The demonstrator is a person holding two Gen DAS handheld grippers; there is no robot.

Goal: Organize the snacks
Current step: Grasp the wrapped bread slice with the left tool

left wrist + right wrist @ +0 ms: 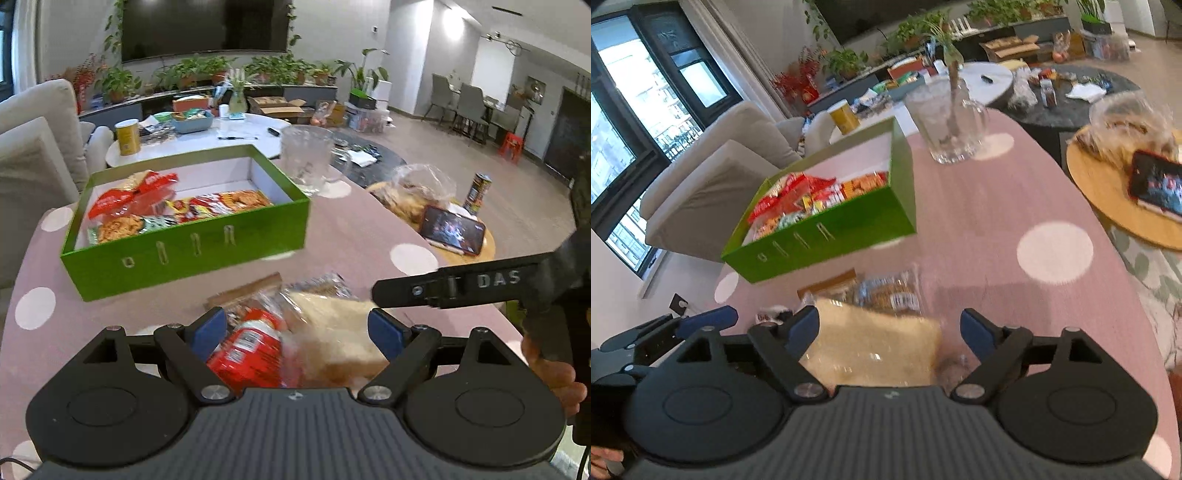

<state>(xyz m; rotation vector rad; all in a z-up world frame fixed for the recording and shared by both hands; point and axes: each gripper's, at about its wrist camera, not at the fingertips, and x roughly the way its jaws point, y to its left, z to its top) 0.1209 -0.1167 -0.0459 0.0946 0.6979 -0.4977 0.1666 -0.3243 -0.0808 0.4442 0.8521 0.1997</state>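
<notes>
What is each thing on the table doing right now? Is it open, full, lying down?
green box: open, no lid, partly filled with snack packets.
glass mug: upright, empty.
red packet: lying on the table, between the open left gripper fingers.
pale bread packet: lying flat, sealed in clear wrap, between the right gripper fingers, not squeezed.
phone: screen lit, propped on the side table.

The tablecloth (351, 229) is dusty pink with large white dots, and at ten o'clock on it stands a bright green box (192, 251) with a white inside, full of red, orange and green snack packets (147, 210). Nearer, at six o'clock, lie a red packet (247, 350), a pale beige bread slice (871, 347) in clear wrap and a brown packet (247, 291); the finger pads (208, 328) are blue on black.
</notes>
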